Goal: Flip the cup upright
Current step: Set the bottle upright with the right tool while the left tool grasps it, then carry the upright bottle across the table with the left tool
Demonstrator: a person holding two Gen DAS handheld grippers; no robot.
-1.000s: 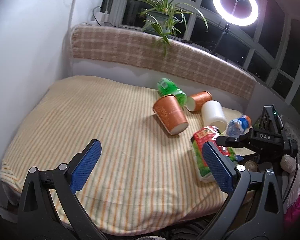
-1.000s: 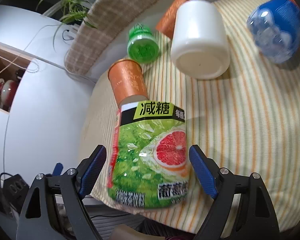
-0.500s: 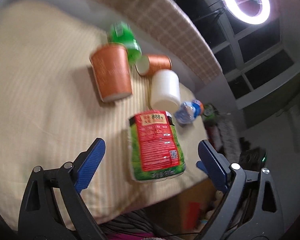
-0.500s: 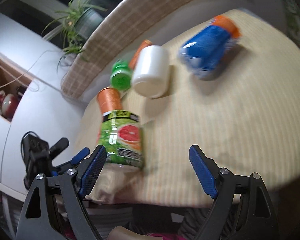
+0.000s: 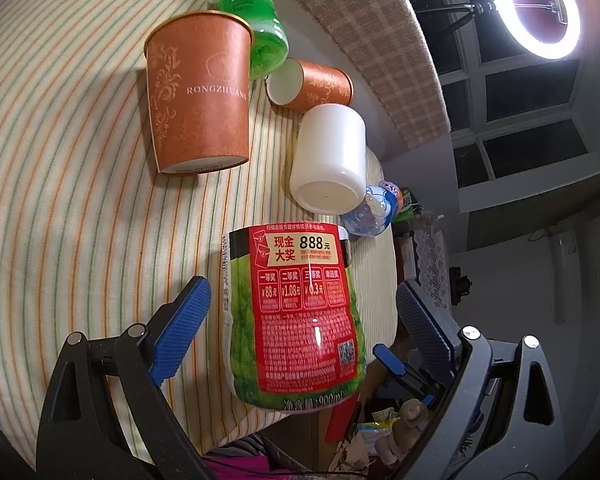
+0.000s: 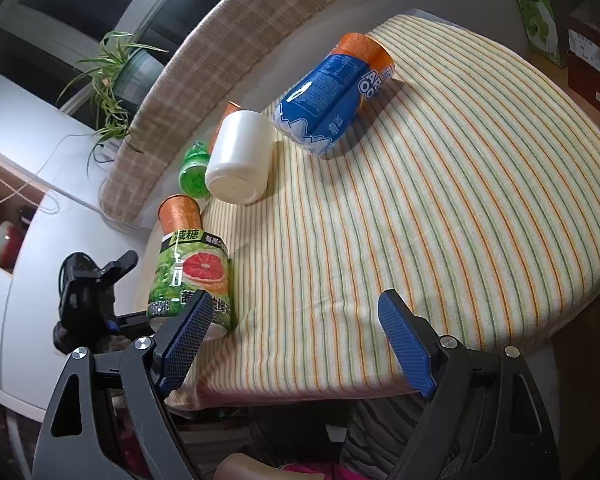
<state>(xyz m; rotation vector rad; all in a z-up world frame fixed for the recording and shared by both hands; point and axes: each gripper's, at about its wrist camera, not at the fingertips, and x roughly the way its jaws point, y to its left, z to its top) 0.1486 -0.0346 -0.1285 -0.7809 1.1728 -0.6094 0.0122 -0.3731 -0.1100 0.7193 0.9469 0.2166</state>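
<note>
A large orange paper cup (image 5: pixel 199 100) lies on its side on the striped cloth, its base toward me; it also shows in the right wrist view (image 6: pixel 179 213). A smaller orange cup (image 5: pixel 312 87) and a white cup (image 5: pixel 328 158) (image 6: pixel 240 156) lie on their sides behind it. My left gripper (image 5: pixel 300 328) is open, its fingers on either side of a lying grapefruit-tea bottle (image 5: pixel 296 316) without touching it. My right gripper (image 6: pixel 296 340) is open and empty at the table's front edge.
A green bottle (image 5: pixel 256 28) lies behind the large cup. A blue bottle (image 6: pixel 332 96) lies at the back right of the table. The tea bottle (image 6: pixel 192 276) lies at the table's front edge. A plaid cushion (image 6: pixel 236 40) runs along the back.
My left gripper has moved right and down until its fingers flank the tea bottle. My right gripper has pulled back and swung right, away from that bottle.
</note>
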